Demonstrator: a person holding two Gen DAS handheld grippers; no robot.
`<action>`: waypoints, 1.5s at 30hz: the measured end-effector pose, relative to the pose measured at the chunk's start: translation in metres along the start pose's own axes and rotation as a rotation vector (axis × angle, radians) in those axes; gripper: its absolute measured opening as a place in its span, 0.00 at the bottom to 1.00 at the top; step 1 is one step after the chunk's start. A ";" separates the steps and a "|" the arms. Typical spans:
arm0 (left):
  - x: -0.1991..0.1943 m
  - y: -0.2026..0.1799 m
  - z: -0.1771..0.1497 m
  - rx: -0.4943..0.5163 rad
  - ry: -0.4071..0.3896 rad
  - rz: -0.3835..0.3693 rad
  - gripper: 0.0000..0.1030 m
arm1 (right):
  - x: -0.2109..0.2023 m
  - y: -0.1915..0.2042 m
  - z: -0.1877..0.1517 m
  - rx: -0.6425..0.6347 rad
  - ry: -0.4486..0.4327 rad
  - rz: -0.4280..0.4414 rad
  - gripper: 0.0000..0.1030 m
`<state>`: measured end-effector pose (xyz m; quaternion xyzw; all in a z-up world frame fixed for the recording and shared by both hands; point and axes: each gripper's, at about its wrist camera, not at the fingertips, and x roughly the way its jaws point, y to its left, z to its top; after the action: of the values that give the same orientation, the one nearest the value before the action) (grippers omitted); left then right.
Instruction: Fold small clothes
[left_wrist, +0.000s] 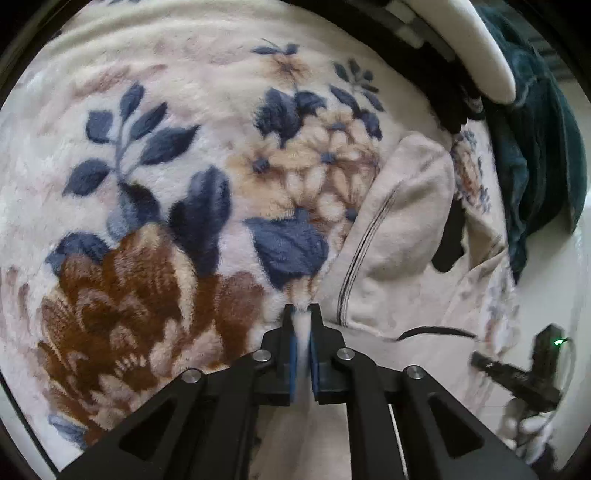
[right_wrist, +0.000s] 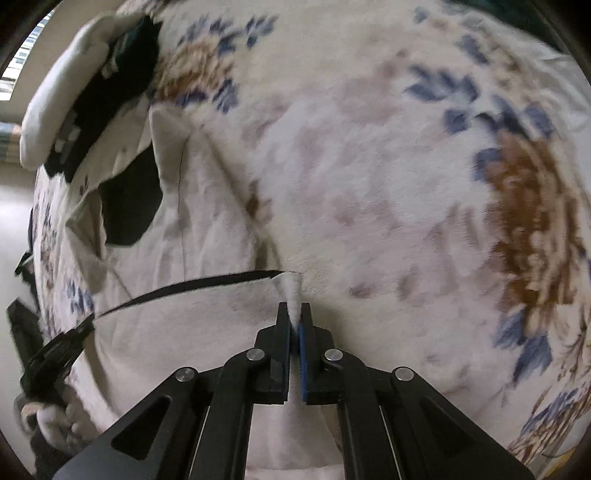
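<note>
We hold two grippers, the left gripper (left_wrist: 302, 314) and the right gripper (right_wrist: 294, 314), each clamped on a corner of the one cream garment (left_wrist: 399, 221) that lies on the floral fleece blanket (left_wrist: 155, 155); to fold well, we judge, both corners should travel together, level and taut, so the black-trimmed edge (right_wrist: 207, 282) lands square on the far part. Farther off we count one garment in hand, one blanket beneath it, one dark green cloth (left_wrist: 535, 147) at the bed's edge and one white padded piece (right_wrist: 55, 110) beyond.
</note>
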<state>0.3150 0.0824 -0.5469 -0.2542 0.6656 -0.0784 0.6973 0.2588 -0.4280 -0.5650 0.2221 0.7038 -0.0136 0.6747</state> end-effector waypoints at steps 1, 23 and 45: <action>-0.009 -0.001 0.003 -0.002 -0.015 0.007 0.35 | 0.001 0.003 0.004 -0.013 0.037 0.007 0.06; 0.058 -0.107 0.113 0.290 0.034 0.079 0.60 | 0.032 0.083 0.152 -0.101 0.012 0.034 0.36; -0.010 -0.147 0.085 0.402 -0.184 0.023 0.02 | 0.000 0.136 0.142 -0.135 -0.040 0.141 0.03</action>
<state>0.4300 -0.0175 -0.4718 -0.1084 0.5728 -0.1780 0.7928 0.4375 -0.3509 -0.5396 0.2247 0.6722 0.0770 0.7012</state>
